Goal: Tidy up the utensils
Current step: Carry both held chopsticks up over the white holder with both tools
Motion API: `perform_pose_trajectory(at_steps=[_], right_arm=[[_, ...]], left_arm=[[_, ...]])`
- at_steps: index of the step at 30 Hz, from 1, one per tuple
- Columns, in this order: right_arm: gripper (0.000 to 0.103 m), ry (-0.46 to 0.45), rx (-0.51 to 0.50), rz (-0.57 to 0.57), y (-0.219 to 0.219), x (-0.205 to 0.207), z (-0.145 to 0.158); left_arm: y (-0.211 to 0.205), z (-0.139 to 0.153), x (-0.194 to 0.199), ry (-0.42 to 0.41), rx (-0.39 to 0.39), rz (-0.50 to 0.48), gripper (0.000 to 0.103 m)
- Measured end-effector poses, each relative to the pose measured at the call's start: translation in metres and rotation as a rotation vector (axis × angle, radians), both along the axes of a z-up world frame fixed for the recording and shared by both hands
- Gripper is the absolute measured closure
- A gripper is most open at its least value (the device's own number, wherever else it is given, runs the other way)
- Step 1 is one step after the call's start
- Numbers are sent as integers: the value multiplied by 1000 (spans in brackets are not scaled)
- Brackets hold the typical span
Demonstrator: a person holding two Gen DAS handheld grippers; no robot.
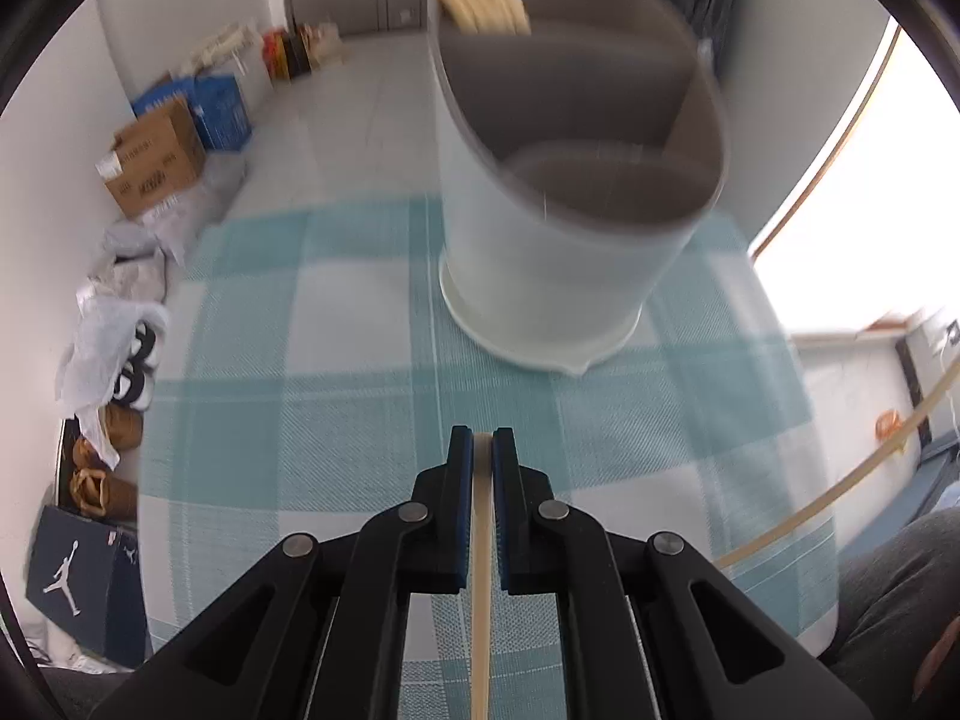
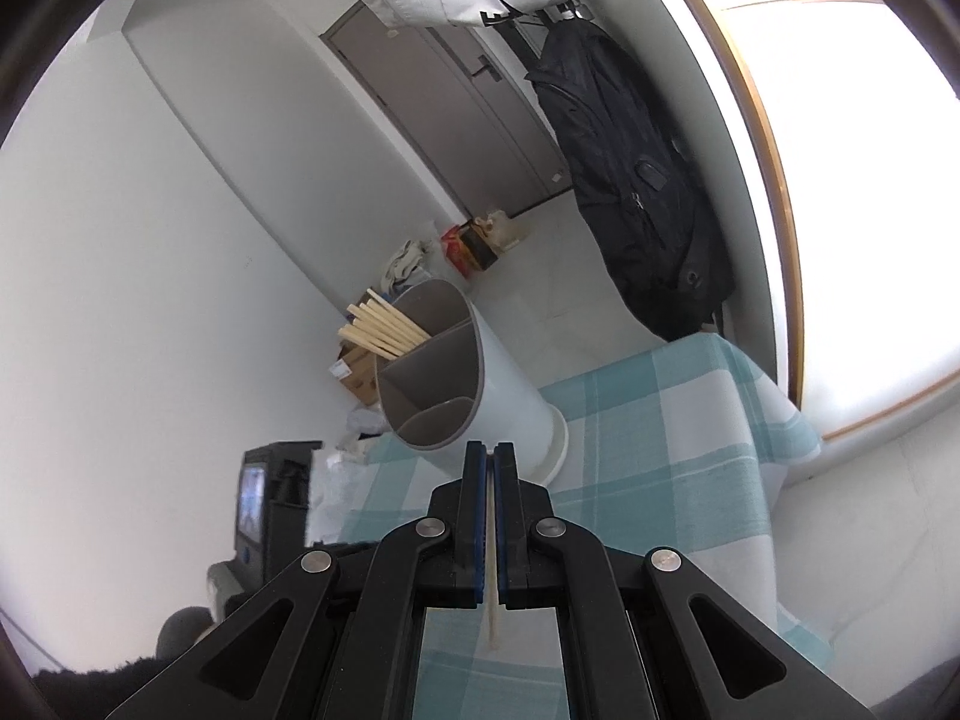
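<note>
While both grippers are each clamping a single chopstick, the white holder is standing on the checked cloth of the worktop, just ahead of them. The left gripper is pinching a pale chopstick that is running lengthwise between its jaws, probably so the stick can be tipped down into a compartment. The right gripper is squeezing its own chopstick the same way, jaws closed tight on it. A bundle of chopsticks is already leaning in the holder's far compartment, while the nearer ones are looking empty, so sorting by kind seems to be the aim. Another long stick is crossing the right edge of the left view; its exact resting place is unclear.
</note>
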State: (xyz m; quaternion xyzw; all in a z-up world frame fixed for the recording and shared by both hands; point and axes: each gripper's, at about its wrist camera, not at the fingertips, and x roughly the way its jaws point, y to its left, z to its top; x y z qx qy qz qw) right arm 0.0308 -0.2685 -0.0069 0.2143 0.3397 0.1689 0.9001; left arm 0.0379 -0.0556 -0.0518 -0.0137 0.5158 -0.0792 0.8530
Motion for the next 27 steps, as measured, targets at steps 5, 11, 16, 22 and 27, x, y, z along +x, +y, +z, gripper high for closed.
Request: perform_pose_trajectory(at_steps=[5, 11, 16, 22, 27], right_arm=[[101, -50, -25, 6, 12, -9, 11], [101, -70, -50, 35, 30, -10, 20], [101, -76, -101, 45, 42, -7, 24], [101, -97, -165, 60, 54, -3, 30], [102, -108, -185, 73, 57, 4, 37]], left_arm=[[14, 39, -23, -187, -81, 59, 101], [28, 63, -23, -309, -170, 102, 101], [32, 69, -19, -346, -201, 82, 101], [24, 79, -23, -349, -191, 20, 101], [17, 91, -24, -357, -191, -33, 101]])
